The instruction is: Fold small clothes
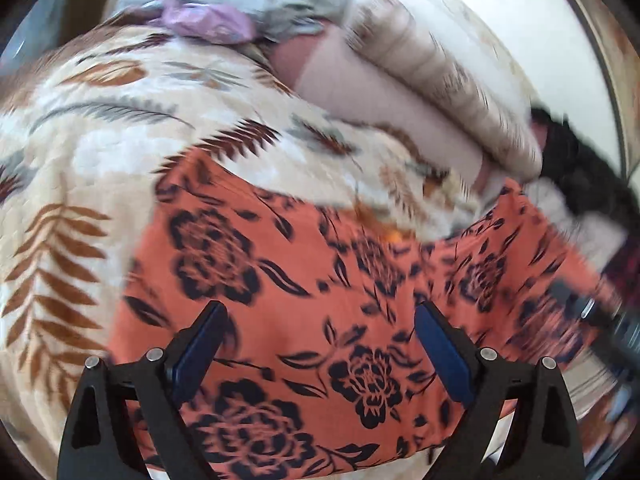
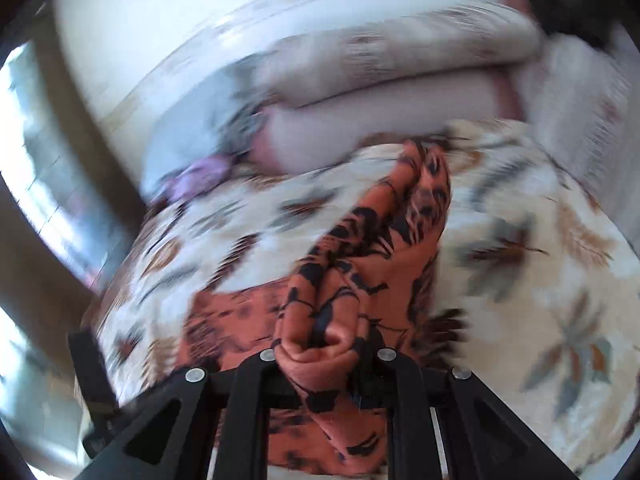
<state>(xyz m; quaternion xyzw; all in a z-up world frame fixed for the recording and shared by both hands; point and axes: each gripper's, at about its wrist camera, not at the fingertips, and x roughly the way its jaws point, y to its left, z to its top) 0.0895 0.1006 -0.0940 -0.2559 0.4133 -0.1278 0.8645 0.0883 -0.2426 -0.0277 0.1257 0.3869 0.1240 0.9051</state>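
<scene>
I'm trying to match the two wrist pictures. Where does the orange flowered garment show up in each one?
Left wrist: the orange flowered garment lies spread across the lower middle, under the open left gripper.
Right wrist: it runs up the centre as a bunched fold, pinched in the shut right gripper.
Shared landmark: the purple cloth at the far edge of the leaf-print bedspread.

A floral garment lies spread on a leaf-print bedspread, directly beneath the left gripper, whose fingers stand wide apart above it. The right gripper pinches a bunched fold of the garment raised off the bedspread. Stacked pillows lie at the far side, crumpled clothes to their left.
</scene>
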